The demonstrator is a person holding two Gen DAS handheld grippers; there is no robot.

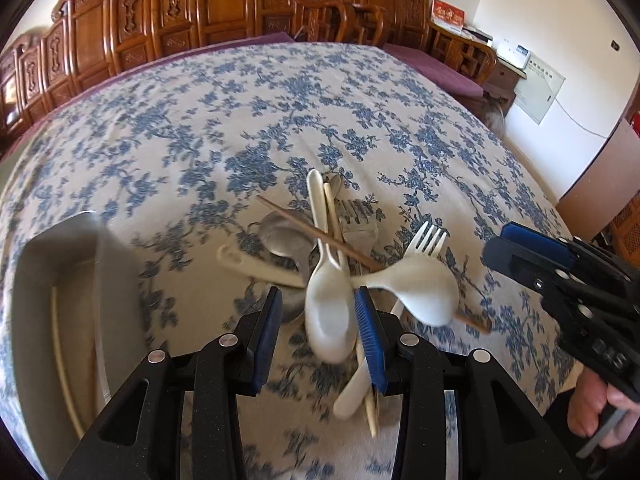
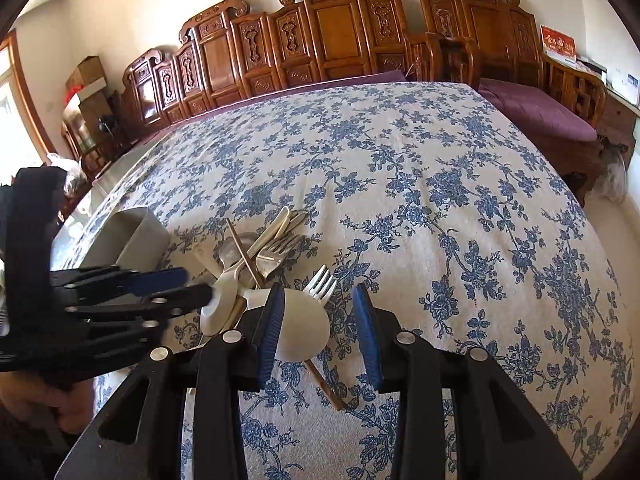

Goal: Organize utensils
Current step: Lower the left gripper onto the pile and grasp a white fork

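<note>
A heap of utensils lies on the blue-flowered tablecloth (image 1: 200, 128): white plastic spoons (image 1: 330, 312), a white plastic fork (image 1: 426, 240), a metal spoon (image 1: 286, 240), a metal fork (image 1: 356, 220) and brown chopsticks (image 1: 320, 232). My left gripper (image 1: 318, 322) is open, its jaws either side of a white spoon bowl. My right gripper (image 2: 318, 320) is open over a second white spoon bowl (image 2: 304, 328) next to the white fork (image 2: 320, 282). A grey tray (image 1: 60, 280) at the left holds a pale chopstick (image 1: 64, 364).
The tray (image 2: 136, 236) also shows in the right wrist view, left of the heap. Carved wooden screens (image 2: 320, 40) and chairs stand behind the table. A purple-cushioned bench (image 2: 540, 112) is at the far right. The right gripper body (image 1: 568, 292) hangs at the left view's right edge.
</note>
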